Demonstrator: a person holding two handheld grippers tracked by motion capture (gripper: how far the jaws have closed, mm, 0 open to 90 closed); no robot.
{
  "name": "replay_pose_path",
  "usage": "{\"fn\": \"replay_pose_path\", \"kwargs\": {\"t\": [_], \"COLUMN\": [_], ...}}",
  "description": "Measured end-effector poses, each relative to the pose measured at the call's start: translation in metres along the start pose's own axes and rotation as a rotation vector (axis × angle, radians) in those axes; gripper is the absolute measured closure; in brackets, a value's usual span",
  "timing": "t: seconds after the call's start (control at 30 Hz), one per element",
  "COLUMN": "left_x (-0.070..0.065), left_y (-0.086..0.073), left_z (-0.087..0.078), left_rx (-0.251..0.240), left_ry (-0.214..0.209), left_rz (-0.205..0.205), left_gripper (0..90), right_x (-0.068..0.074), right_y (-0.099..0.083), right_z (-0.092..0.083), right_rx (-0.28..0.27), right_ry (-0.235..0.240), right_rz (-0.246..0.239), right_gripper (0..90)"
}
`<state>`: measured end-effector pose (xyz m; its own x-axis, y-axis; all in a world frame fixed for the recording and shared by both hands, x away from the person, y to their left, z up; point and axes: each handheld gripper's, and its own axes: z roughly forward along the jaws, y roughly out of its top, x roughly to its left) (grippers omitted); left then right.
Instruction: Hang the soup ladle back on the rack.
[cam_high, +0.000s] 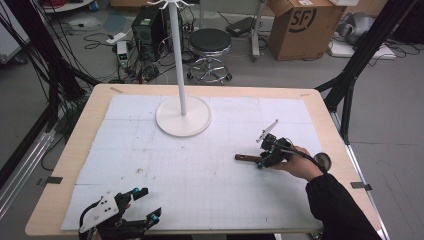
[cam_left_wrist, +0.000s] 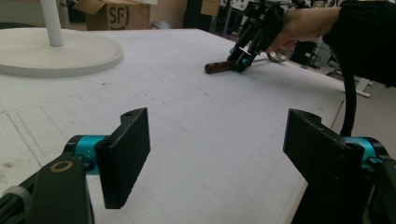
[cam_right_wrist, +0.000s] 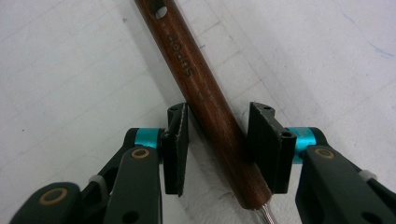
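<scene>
White gridded mat (cam_high: 200, 170), brown wooden handle (cam_right_wrist: 205, 98) between right tongs' (cam_right_wrist: 217, 149) narrowly parted jaws, ungripped; left tongs (cam_left_wrist: 217, 154) wide, empty.

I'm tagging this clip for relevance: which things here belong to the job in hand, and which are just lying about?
In the job:
- right gripper, jaws straddling the wooden handle of a utensil lying on the mat
- white stand, possibly

Lying about:
- left gripper, open and idle
- stool
- cardboard box

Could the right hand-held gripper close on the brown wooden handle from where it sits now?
Probably yes: the right hand-held gripper is open, its jaws either side of the brown wooden handle lying on the white gridded mat, nothing between them.
</scene>
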<state>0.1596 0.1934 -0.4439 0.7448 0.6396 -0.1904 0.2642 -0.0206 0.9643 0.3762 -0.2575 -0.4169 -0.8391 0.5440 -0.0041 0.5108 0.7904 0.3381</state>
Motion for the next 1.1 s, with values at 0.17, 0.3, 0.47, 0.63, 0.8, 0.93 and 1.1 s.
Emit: {"fn": "replay_pose_path", "kwargs": {"t": [0.17,0.3,0.47,0.63,0.8,0.93,1.1], "left_x": [0.000,0.000,0.000,0.000,-0.001,-0.002,-0.001], "left_y": [0.000,0.000,0.000,0.001,0.002,0.003,0.004], "left_z": [0.000,0.000,-0.001,-0.004,-0.004,-0.006,-0.008], "left_rx": [0.000,0.000,-0.003,-0.012,-0.019,-0.026,-0.040], "left_ry": [-0.001,0.001,0.004,0.006,0.009,0.013,0.021], "left_rz": [-0.004,-0.002,-0.004,0.003,0.004,0.008,0.010], "left_gripper": [23.6,23.6,23.6,23.8,23.9,24.0,24.5], "right_x": [-0.001,-0.007,-0.013,-0.023,-0.019,-0.018,-0.011], "right_y": [0.004,0.003,0.003,-0.002,-0.002,-0.001,0.003], "right_z": [0.000,0.001,0.000,-0.021,-0.042,-0.050,-0.063], "right_rx": [0.012,0.003,-0.008,-0.238,-0.443,-0.573,-0.730], "right_ry": [0.036,0.077,0.105,0.195,0.232,0.235,0.243], "right_rz": [0.003,0.055,0.138,0.202,0.188,0.172,0.141], "right_gripper": [73.8,74.3,74.5,74.4,74.4,74.4,74.4]}}
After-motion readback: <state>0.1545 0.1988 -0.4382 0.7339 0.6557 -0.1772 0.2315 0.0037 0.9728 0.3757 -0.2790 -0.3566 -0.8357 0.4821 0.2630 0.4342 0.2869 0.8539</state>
